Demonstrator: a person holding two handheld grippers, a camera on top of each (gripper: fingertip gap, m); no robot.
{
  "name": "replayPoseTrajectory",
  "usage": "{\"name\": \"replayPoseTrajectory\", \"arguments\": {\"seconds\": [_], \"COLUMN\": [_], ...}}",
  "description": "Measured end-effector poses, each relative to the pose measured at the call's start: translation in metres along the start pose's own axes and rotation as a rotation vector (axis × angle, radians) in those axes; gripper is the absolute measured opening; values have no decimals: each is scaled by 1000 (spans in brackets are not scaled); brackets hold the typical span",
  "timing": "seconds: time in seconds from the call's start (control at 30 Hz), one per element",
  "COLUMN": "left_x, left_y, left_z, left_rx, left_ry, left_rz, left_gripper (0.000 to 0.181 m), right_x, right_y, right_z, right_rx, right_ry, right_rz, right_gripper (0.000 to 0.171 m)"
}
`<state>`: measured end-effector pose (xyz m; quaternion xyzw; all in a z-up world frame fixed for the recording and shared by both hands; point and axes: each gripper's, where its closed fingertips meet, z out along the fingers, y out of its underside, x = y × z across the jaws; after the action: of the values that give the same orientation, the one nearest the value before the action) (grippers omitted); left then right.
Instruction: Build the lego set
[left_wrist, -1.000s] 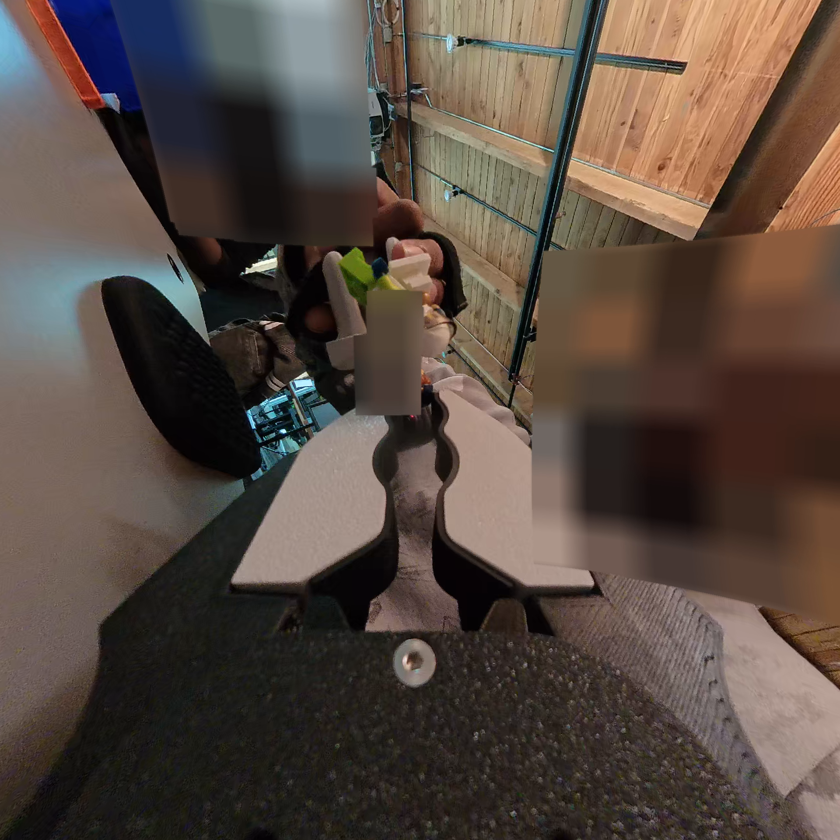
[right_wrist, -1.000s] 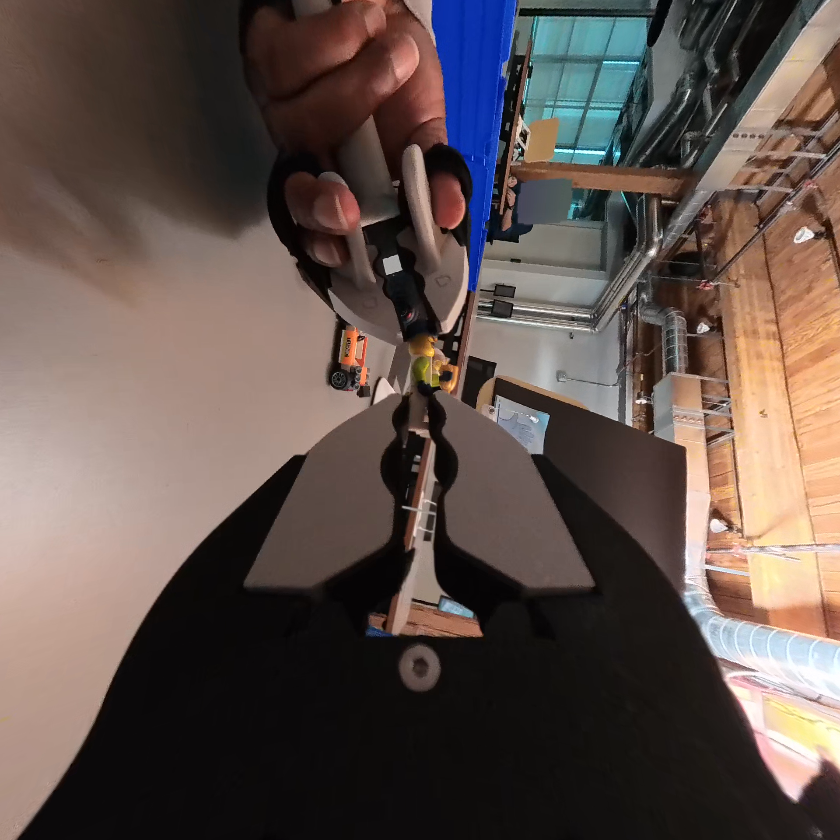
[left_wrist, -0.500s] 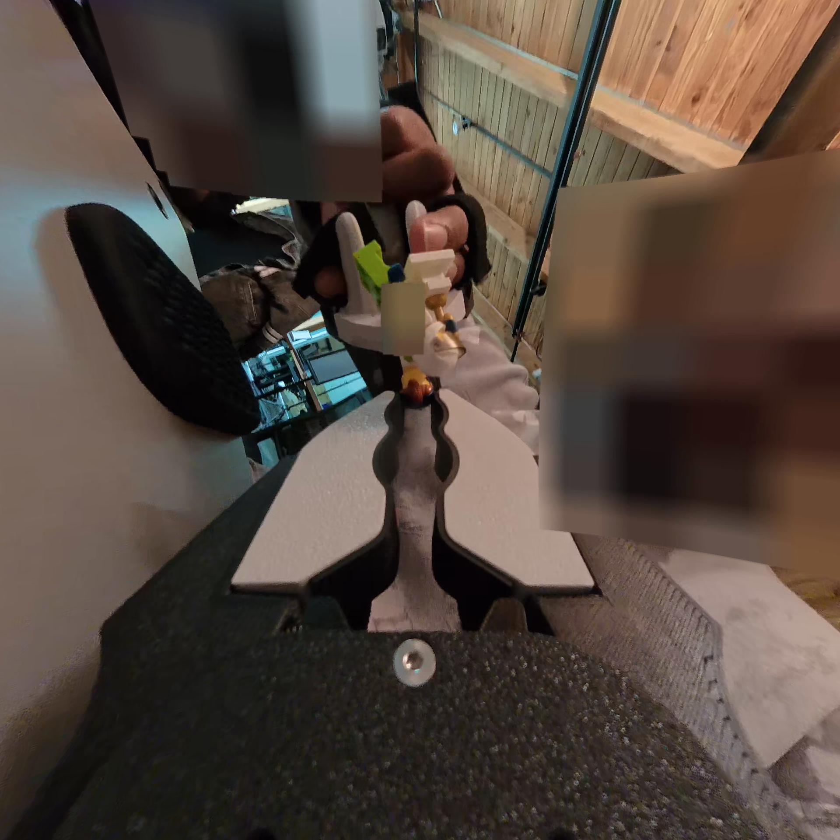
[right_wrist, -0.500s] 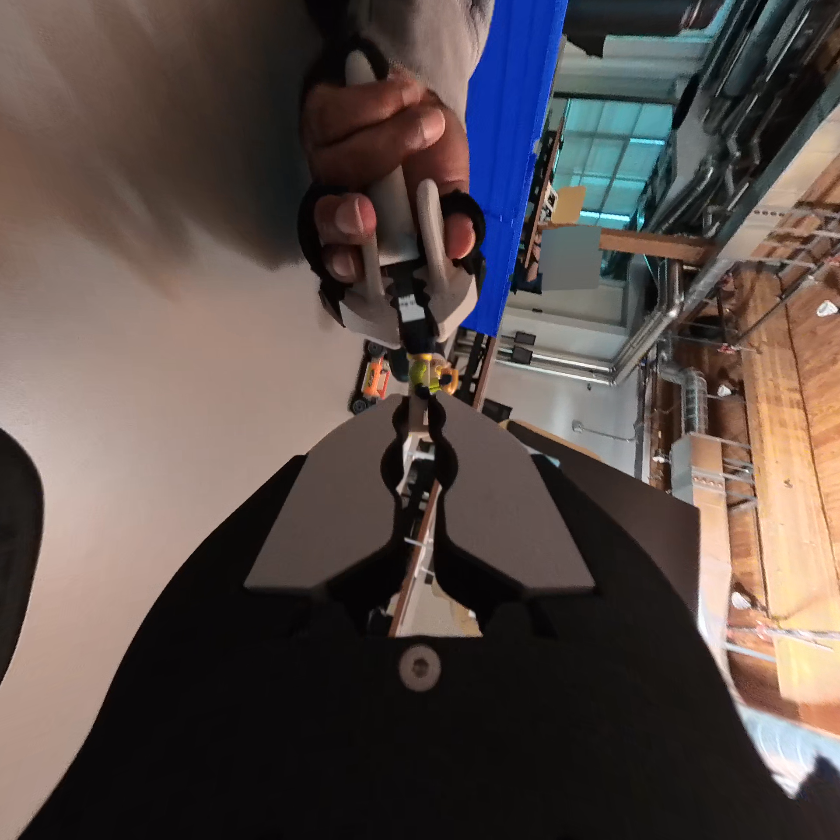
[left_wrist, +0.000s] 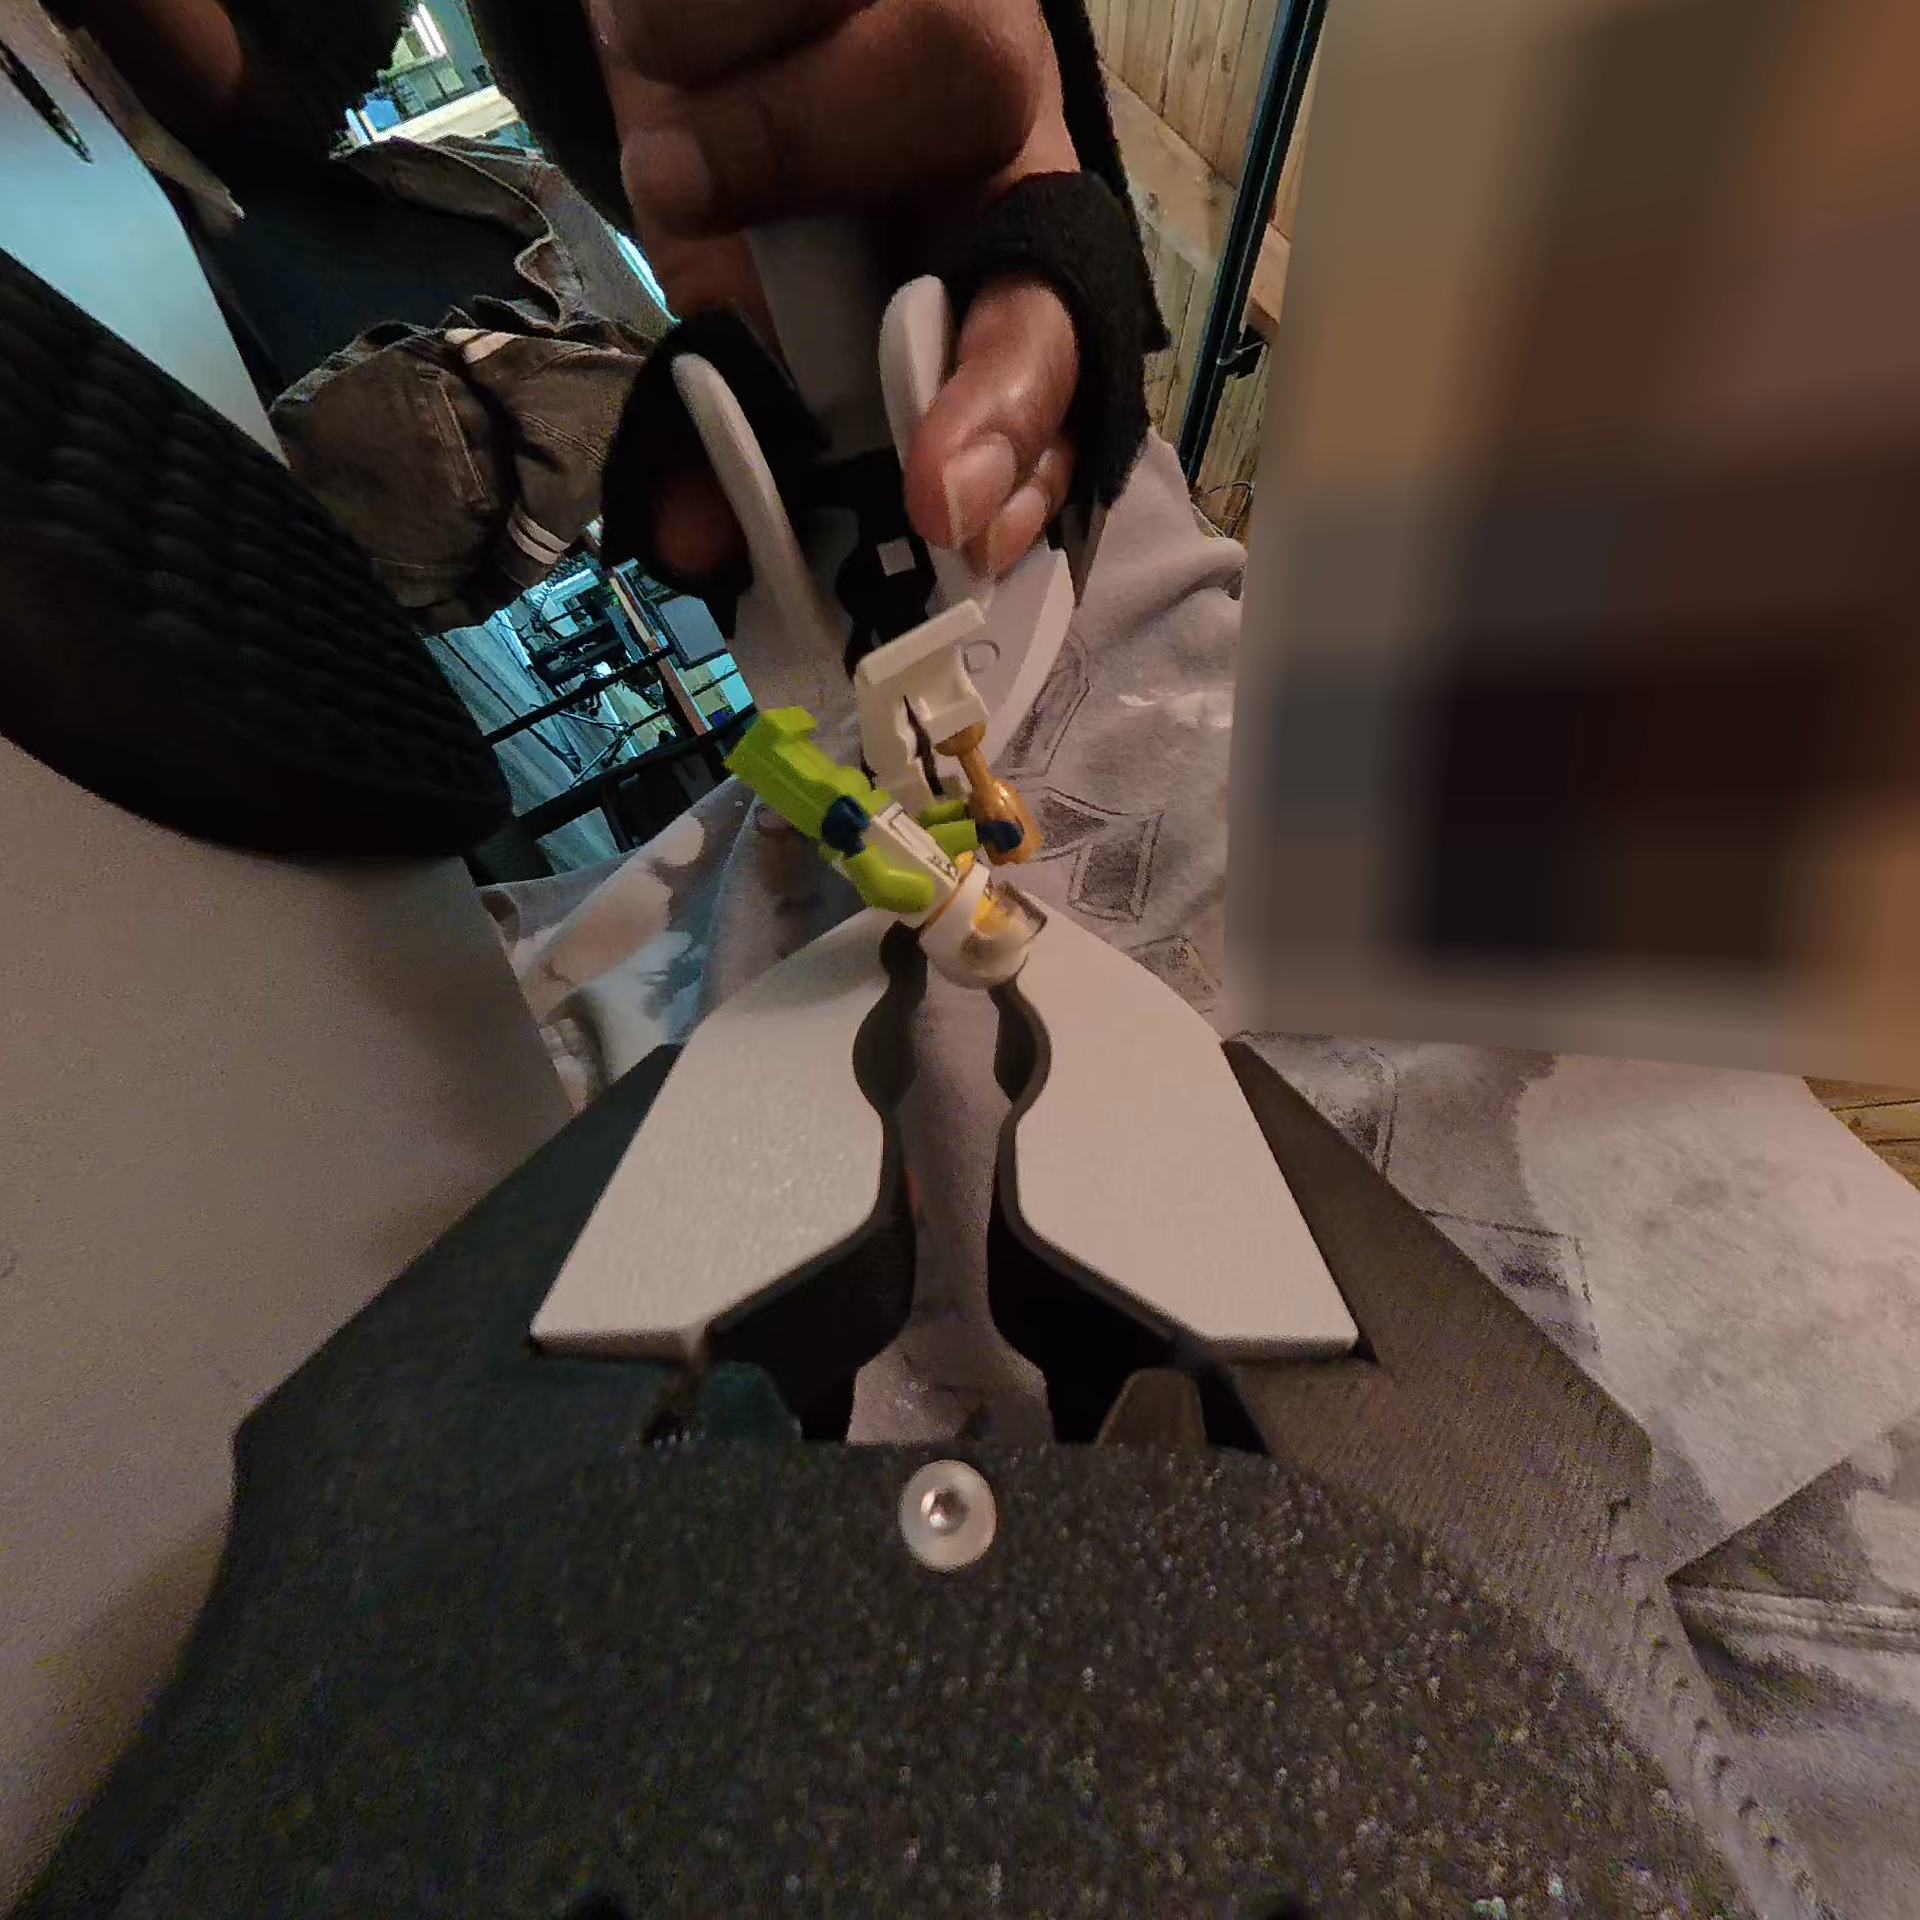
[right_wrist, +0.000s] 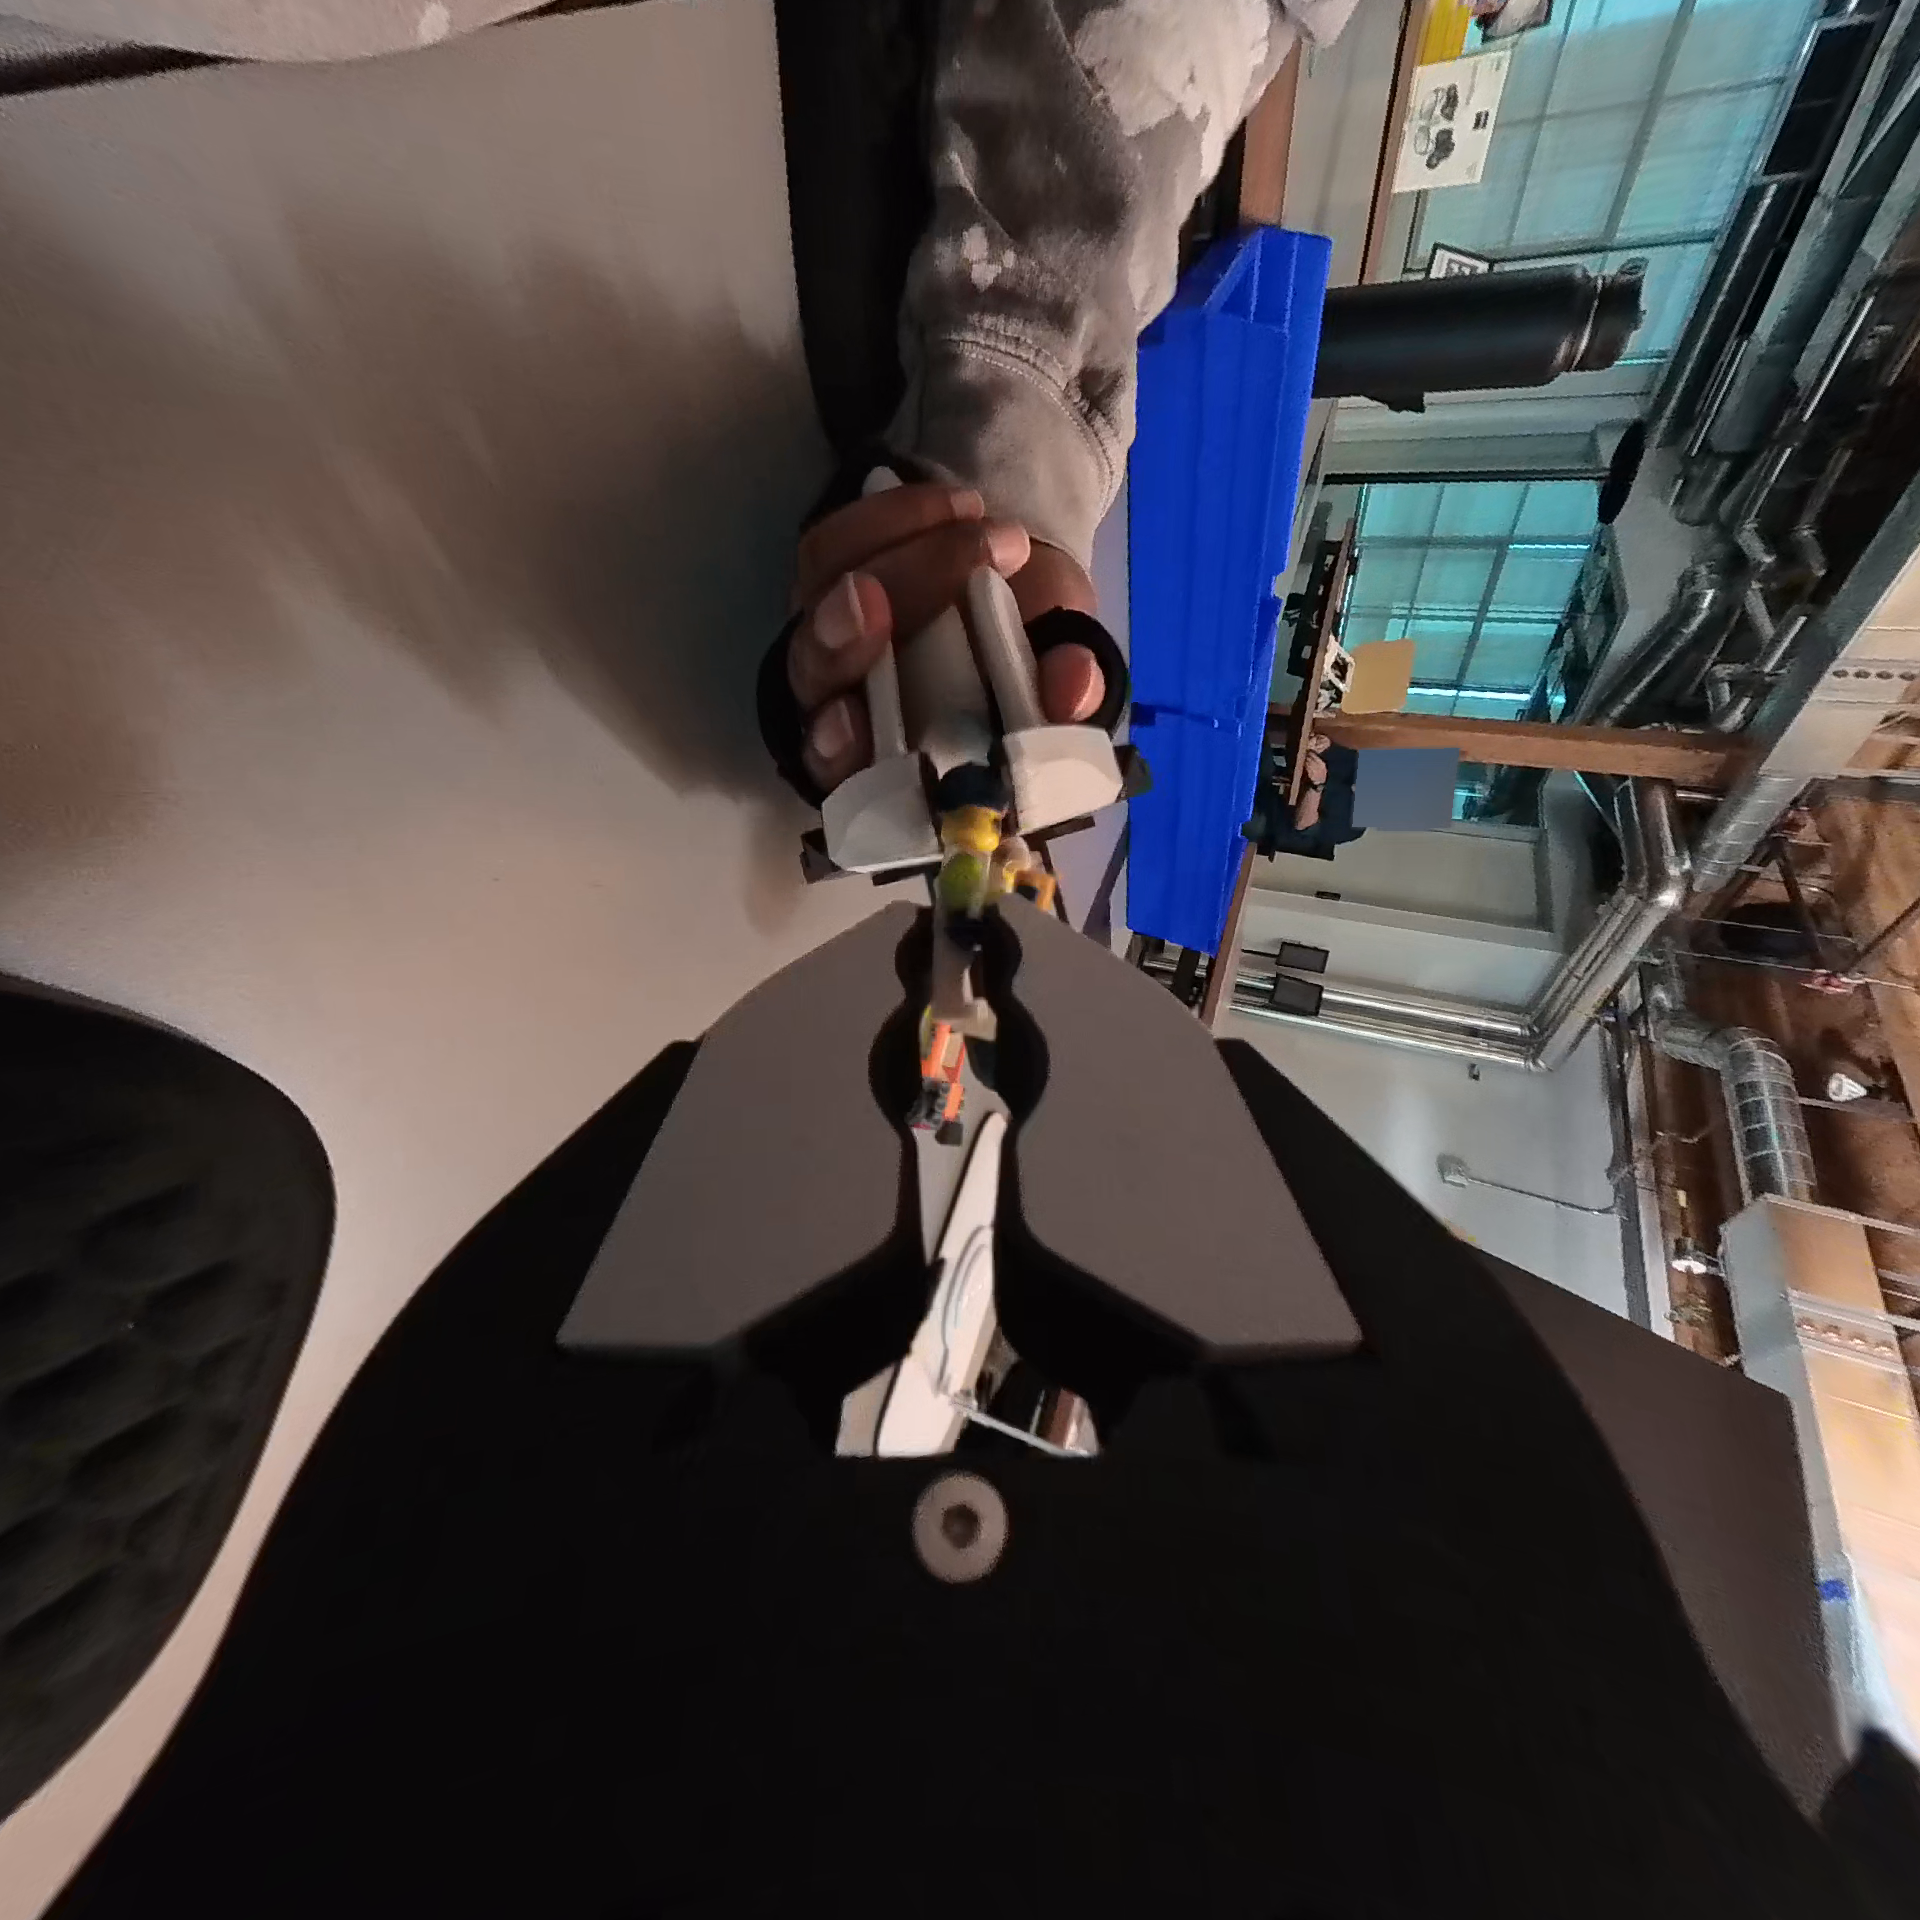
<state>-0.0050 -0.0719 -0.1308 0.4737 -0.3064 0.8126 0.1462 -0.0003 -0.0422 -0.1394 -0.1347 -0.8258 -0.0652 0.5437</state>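
Observation:
A lego minifigure (left_wrist: 883, 836) with a lime green body hangs in the air between my two grippers. My left gripper (left_wrist: 956, 961) is shut on its white head end. A white lego piece (left_wrist: 920, 691) and a gold tool (left_wrist: 992, 800) sit at the figure's other end. My right gripper (left_wrist: 914, 613), held by a hand, grips that white piece. In the right wrist view, my right gripper (right_wrist: 961, 925) is shut just below the figure (right_wrist: 971, 862), and the left gripper (right_wrist: 966, 805) faces it from beyond.
A white table surface (right_wrist: 416, 468) fills the left side. A blue bin (right_wrist: 1216, 623) stands behind the hands. A small orange lego vehicle (right_wrist: 940, 1070) shows through the finger gap. A black round pad (left_wrist: 208, 623) is at left. A grey sleeve (right_wrist: 1018, 260) reaches in. The tips of both grippers are at nearly the same place.
Both cameras have swung and the grippers have drawn closer together. The figure has tilted over between them. Both grippers stay shut.

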Motion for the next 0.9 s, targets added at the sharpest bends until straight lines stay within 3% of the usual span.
{"name": "replayPoseTrajectory", "arguments": {"seconds": [0.6,0.73,0.9], "left_x": [-3,-6,-15], "left_y": [-16,-18,-19], "left_z": [-11,-13,-22], "left_rx": [90,97,78], "left_ry": [-91,-115,-277], "left_rz": [47,59,160], "left_gripper": [12,12,11], "right_x": [7,4,0], "right_y": [23,28,44], "right_z": [2,1,-3], "right_rx": [-104,-126,-156], "right_ry": [124,121,139], "right_rz": [-6,97,305], "right_gripper": [9,8,8]}}
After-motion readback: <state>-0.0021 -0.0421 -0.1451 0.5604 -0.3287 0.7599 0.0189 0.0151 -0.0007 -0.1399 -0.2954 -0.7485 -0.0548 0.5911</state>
